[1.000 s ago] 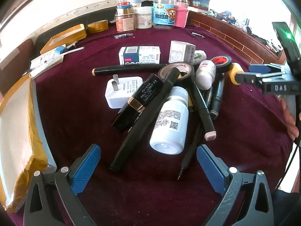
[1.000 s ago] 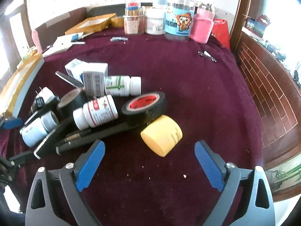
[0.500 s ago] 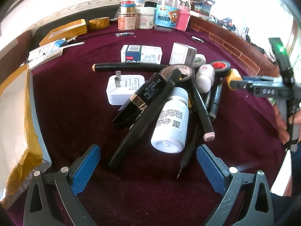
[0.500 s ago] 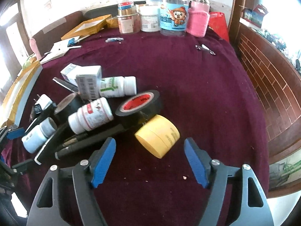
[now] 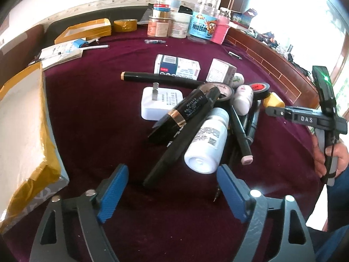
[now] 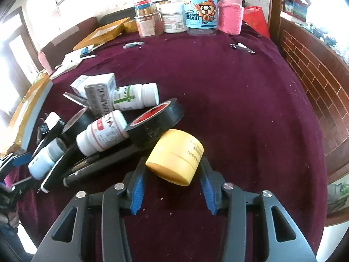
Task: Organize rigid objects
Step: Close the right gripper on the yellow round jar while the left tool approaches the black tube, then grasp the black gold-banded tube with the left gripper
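A pile of rigid things lies on the maroon cloth (image 5: 91, 113). My left gripper (image 5: 171, 170) hovers just short of it, its jaws closing. A white bottle (image 5: 207, 139) and the end of a long black marker (image 5: 172, 152) reach in between the tips, and neither pad touches them. A black gold-banded tube (image 5: 185, 111), a white plug (image 5: 159, 104) and pens lie behind. My right gripper (image 6: 172, 170) is closing on a yellow jar (image 6: 174, 155) that lies on its side, with both pads against it. Black tape (image 6: 154, 122) leans on the jar.
Two small boxes (image 6: 98, 91) and white pill bottles (image 6: 102, 131) crowd the pile's far side. Jars and a pink container (image 6: 230, 13) line the back edge. Taped cardboard parcels (image 5: 21, 118) lie at the left. A brick-patterned ledge (image 6: 316, 83) borders the right. A hand (image 5: 333, 155) holds the right gripper.
The right jaws have narrowed from wide apart to the sides of the yellow jar. The left jaws have drawn in a little and the pile sits closer to them.
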